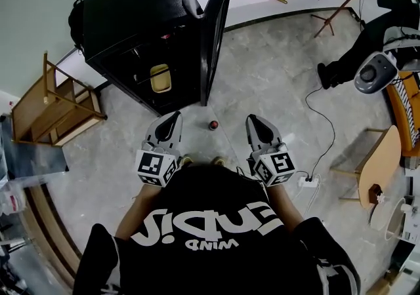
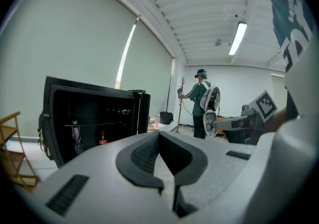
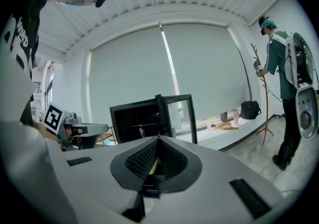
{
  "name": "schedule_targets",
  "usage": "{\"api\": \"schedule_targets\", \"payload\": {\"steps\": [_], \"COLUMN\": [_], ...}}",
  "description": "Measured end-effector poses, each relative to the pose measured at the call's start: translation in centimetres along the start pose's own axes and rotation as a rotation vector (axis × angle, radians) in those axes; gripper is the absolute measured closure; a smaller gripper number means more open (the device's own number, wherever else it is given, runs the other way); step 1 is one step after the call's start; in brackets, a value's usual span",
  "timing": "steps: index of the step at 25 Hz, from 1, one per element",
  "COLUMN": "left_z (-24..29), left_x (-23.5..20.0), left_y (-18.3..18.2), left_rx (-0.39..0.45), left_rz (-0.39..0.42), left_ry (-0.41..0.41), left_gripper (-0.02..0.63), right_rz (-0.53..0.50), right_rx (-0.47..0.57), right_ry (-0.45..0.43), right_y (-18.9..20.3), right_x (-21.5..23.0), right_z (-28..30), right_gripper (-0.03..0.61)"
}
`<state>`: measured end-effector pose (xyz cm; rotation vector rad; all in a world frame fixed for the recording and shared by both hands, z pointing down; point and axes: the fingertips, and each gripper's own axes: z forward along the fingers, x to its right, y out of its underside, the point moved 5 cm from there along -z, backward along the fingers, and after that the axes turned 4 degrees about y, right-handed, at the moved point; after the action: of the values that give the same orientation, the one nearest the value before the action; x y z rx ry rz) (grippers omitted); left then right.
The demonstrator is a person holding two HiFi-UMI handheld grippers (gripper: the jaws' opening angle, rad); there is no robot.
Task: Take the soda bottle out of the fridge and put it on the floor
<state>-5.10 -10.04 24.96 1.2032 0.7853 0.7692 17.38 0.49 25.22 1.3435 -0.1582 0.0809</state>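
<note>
Black ribbed pads of my left gripper (image 2: pixel 159 133) are pressed together with nothing between them. The right gripper (image 3: pixel 158 139) is closed and empty in the same way.

Between the two tips, at 12 o'clock from me, a small dark bottle (image 1: pixel 213 124) with a red top stands upright on the floor (image 1: pixel 262 84), apart from both grippers. I take it for the soda bottle seen from above. If so, I judge the task as good as done, and I only have to draw back without knocking it over.

One doubt is left. In the left gripper view a second bottle (image 2: pixel 102 137) with a red label stands inside the fridge (image 1: pixel 131 18) at 11 o'clock, and its door (image 1: pixel 216 31) is open.

Around me there is a wooden rack (image 1: pixel 56 107) at 9 o'clock, another person (image 1: pixel 367 38) at 2 o'clock, and a cable (image 1: pixel 321 123) with a power strip (image 1: pixel 308 181) at 3 o'clock, close to my right side.
</note>
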Motion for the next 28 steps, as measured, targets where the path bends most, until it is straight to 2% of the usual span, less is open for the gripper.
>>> {"api": "schedule_targets", "payload": {"steps": [10,17,28], "left_z": [1.2,1.3,1.3], "left_x": [-0.2,-0.8,-1.1], "left_y": [2.0,2.1,1.9], "left_rx": [0.025,0.031,0.025], "left_rz": [0.002,-0.010,-0.004], "left_ry": [-0.039,-0.067,-0.059], "left_gripper": [0.606,0.606,0.606], "right_rz": [-0.031,-0.040,-0.030], "right_rx": [0.017,0.013,0.014], "right_ry": [0.008,-0.008,-0.004], "right_y": [0.7,0.9,1.4], "right_x": [0.9,0.7,0.4], "right_z": [1.9,2.5,2.8], "right_gripper": [0.555,0.555,0.555]}}
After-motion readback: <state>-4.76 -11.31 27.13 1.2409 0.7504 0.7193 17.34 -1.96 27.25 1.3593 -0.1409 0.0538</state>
